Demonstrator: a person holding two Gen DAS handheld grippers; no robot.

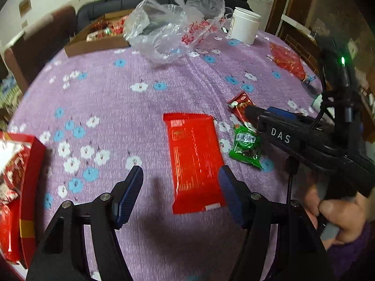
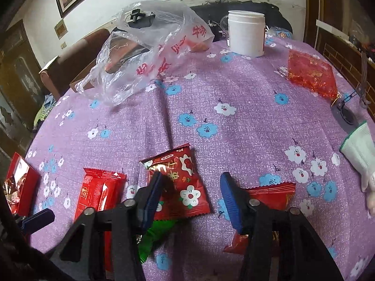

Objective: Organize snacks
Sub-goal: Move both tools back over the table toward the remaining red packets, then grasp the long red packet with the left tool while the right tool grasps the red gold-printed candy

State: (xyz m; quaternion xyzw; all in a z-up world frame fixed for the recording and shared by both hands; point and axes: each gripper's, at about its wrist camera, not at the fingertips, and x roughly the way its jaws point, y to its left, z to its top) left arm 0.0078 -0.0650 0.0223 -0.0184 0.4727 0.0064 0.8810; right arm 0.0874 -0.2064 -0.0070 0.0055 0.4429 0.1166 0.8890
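Note:
A long red snack packet [image 1: 195, 164] lies on the purple flowered tablecloth [image 1: 140, 107]. My left gripper [image 1: 181, 182] is open and empty, just short of its near end. The packet also shows in the right wrist view [image 2: 98, 192]. A small red packet with a white flower [image 2: 180, 185] lies under my open, empty right gripper [image 2: 191, 199]; it also shows in the left wrist view [image 1: 241, 107]. A green packet [image 1: 246, 146] lies beside it, partly under the right gripper [image 1: 276, 124]. Another red packet [image 2: 264, 201] lies behind the right finger. A red box [image 1: 23, 178] of snacks sits at the left.
A clear plastic bag [image 1: 173, 23] with red print lies at the far side, next to a cardboard tray [image 1: 93, 39] of snacks and a white jar [image 2: 246, 32]. A red glittery pouch [image 2: 311, 75] lies far right. A white glove [image 2: 358, 149] lies at the right edge.

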